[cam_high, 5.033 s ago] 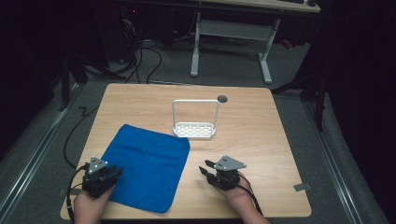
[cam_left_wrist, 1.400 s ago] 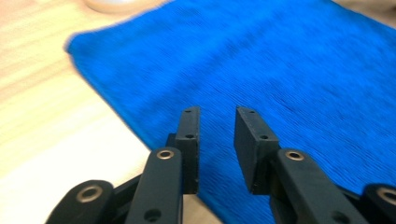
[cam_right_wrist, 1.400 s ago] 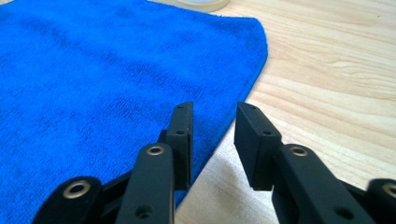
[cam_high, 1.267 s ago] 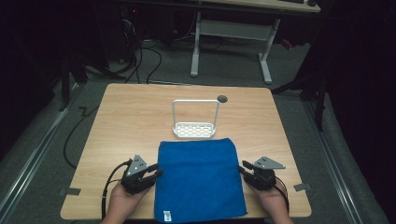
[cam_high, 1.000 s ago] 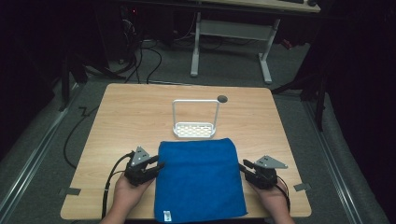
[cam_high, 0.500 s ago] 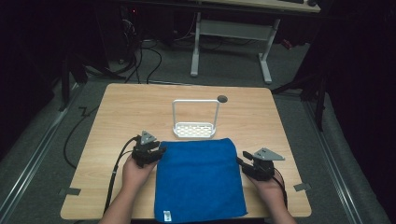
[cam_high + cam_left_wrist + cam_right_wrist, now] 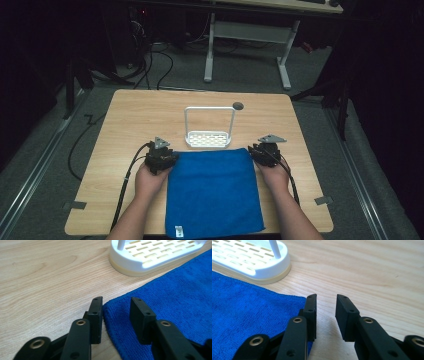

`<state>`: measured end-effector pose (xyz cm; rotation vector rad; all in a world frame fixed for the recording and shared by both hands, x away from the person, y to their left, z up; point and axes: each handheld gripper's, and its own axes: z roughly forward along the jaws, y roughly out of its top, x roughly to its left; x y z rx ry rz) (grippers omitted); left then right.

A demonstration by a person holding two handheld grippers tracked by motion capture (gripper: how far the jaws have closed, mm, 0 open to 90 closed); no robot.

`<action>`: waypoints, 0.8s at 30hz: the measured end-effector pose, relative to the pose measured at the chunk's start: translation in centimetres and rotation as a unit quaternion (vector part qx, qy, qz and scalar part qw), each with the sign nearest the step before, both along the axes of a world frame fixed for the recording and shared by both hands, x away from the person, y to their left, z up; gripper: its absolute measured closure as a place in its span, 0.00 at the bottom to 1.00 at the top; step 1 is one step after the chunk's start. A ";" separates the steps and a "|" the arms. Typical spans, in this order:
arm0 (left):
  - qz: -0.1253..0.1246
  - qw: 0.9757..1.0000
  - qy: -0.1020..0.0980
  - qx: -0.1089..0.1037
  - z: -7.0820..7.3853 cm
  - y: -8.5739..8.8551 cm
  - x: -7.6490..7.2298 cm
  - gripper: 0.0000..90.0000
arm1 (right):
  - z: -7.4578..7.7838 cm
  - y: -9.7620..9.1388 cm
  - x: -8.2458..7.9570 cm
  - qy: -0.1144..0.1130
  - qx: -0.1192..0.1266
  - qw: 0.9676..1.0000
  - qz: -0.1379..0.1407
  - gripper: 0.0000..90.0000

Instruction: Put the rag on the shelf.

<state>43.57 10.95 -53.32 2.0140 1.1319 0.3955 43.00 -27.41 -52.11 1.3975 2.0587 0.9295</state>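
Your left hand-held gripper (image 7: 161, 161) sits at the far left corner of the blue cloth (image 7: 212, 192), which lies flat on the table (image 7: 140, 115) near your edge. In the left gripper view its jaws have just been closing and stand at a middling gap, with the cloth's corner (image 7: 110, 305) between them; the pads do not yet press on the fabric, so nothing is held.

Just beyond the cloth's far edge stands the white rack (image 7: 209, 135), close to touching it.

Your right hand-held gripper (image 7: 263, 151) is at the far right corner. In the right gripper view its jaws have also just been closing and stand fairly narrow, but the cloth's corner (image 7: 299, 300) lies beside the left jaw, not between the two; bare table shows in the gap.

The step in hand appears to be taking hold of both far corners, probably to fold the cloth towards you. For the next move, shift the right hand-held gripper across so the corner enters the gap, lower both until one pad slips under the hem, then close fully. Keep clear of the rack's base while lifting.
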 end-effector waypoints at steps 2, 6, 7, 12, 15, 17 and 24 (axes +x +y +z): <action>0.000 1.000 -0.001 0.002 0.0 0.0 0.0 0.73 | -0.1 0.1 0.1 0.005 0.001 1.000 0.001 0.79; -0.002 1.000 -0.002 0.005 0.0 -0.1 -0.1 0.73 | -0.2 0.3 0.0 0.013 0.002 1.000 0.011 0.78; -0.002 1.000 -0.002 0.005 0.0 -0.1 -0.1 0.73 | -0.1 0.4 -0.1 0.011 0.005 1.000 0.012 0.78; -0.001 1.000 -0.004 0.006 0.0 -0.1 -0.1 0.75 | -0.1 1.0 -0.3 0.010 -0.008 1.000 0.019 0.77; -0.002 1.000 -0.001 0.001 0.0 0.0 -0.1 0.75 | 0.1 0.6 -0.4 -0.010 0.006 1.000 0.008 0.79; -0.001 1.000 0.001 -0.002 0.0 0.1 -0.1 0.76 | 0.2 0.3 -0.3 -0.014 0.010 1.000 -0.003 0.79; 0.000 1.000 0.004 -0.006 0.0 0.2 -0.1 0.77 | -0.6 0.6 -0.1 0.008 0.005 1.000 0.008 0.79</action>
